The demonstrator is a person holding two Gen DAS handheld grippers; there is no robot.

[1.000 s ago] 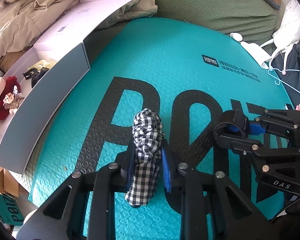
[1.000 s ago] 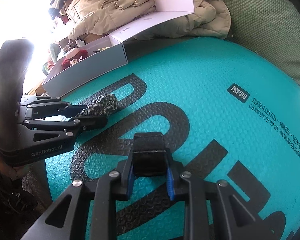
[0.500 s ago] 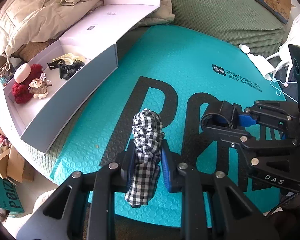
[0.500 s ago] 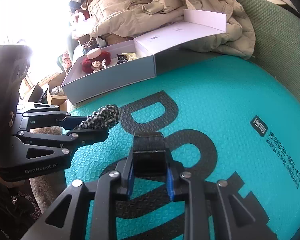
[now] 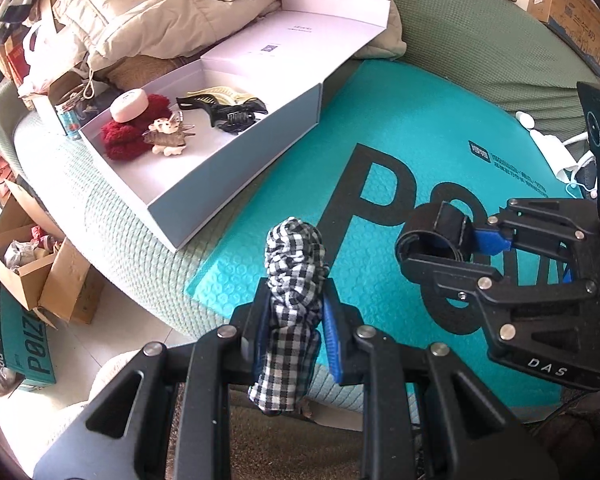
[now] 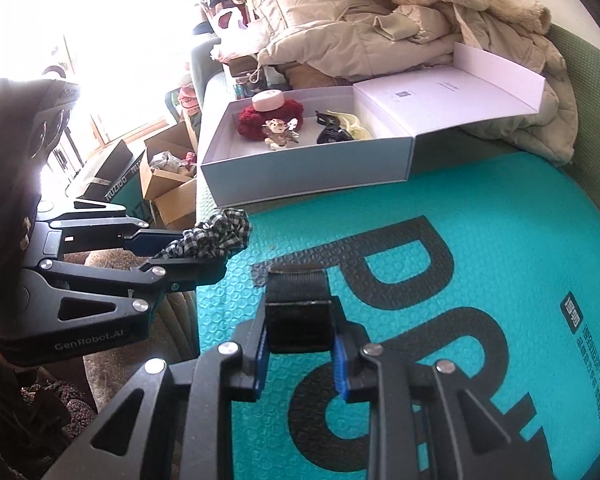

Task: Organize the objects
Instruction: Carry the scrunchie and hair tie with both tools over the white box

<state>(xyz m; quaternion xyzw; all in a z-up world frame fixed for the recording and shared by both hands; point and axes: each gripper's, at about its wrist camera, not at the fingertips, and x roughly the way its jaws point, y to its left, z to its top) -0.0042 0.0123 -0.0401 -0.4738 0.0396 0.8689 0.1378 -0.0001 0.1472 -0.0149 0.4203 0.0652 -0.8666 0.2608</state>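
Because the open white box (image 5: pixel 236 168) lies at the left on the pale green knitted cover (image 5: pixel 112 236), beside the teal mat (image 5: pixel 412 152), both carried things are pointed that way, and the box is judged to be where the loose accessories are gathered. Inside it a red fluffy scrunchie (image 5: pixel 128 140) is seen with a round pink case (image 5: pixel 129 105) resting on top, a small beige figure clip (image 5: pixel 166 136) against its side, and a black claw clip (image 5: pixel 228 110) laid over a cream one further along; the near end of the floor is bare, which looks like room kept for what is coming. The lid (image 5: pixel 300 36) is folded back flat against the heap of beige jackets (image 5: pixel 172 12), so the opening is reachable from above. The left gripper (image 5: pixel 296 320) is pressed together on a black-and-white checked scrunchie (image 5: pixel 294 264), which is pinched at its middle with one bunched end standing past the fingertips and the other hanging beneath; it is held clear of the mat's near edge. To its right, the right gripper (image 6: pixel 300 336) is closed on a black strap band (image 6: pixel 296 304), gripped across its width so the loop juts forward above the mat. Neither thing is over the box yet.
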